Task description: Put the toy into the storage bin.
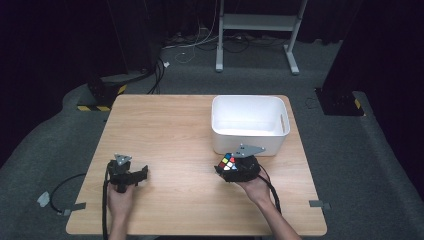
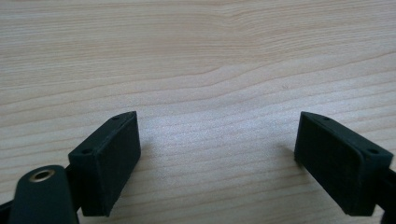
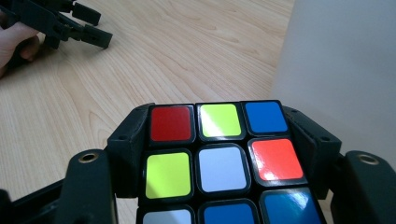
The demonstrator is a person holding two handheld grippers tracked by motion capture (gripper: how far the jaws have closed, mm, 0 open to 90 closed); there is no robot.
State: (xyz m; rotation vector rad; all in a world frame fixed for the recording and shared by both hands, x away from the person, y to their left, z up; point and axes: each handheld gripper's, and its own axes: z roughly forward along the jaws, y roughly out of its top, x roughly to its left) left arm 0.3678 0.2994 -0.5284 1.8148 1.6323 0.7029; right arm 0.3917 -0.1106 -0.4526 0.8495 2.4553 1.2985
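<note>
Nearest the person, the left hand-held gripper [image 1: 141,174] rested low on the wooden bench [image 1: 170,130] at about eight o'clock of the bench's middle, gripped by the left hand [image 1: 120,197]. Its jaws stood wide apart, released, with bare wood grain between them in the left gripper view.

At about five o'clock, the right hand [image 1: 256,187] held the right hand-held gripper [image 1: 229,165], which was clenched on a Rubik's cube [image 3: 219,161]. The two black jaws pressed the cube's opposite sides, and its upper face showed red, yellow-green, blue, white and orange squares. The cube sat between the jaws, just off the bench surface as far as I could judge.

Farther off, at about one o'clock, a white plastic bin [image 1: 248,142] stood on the bench, its near wall just beyond the cube.
</note>
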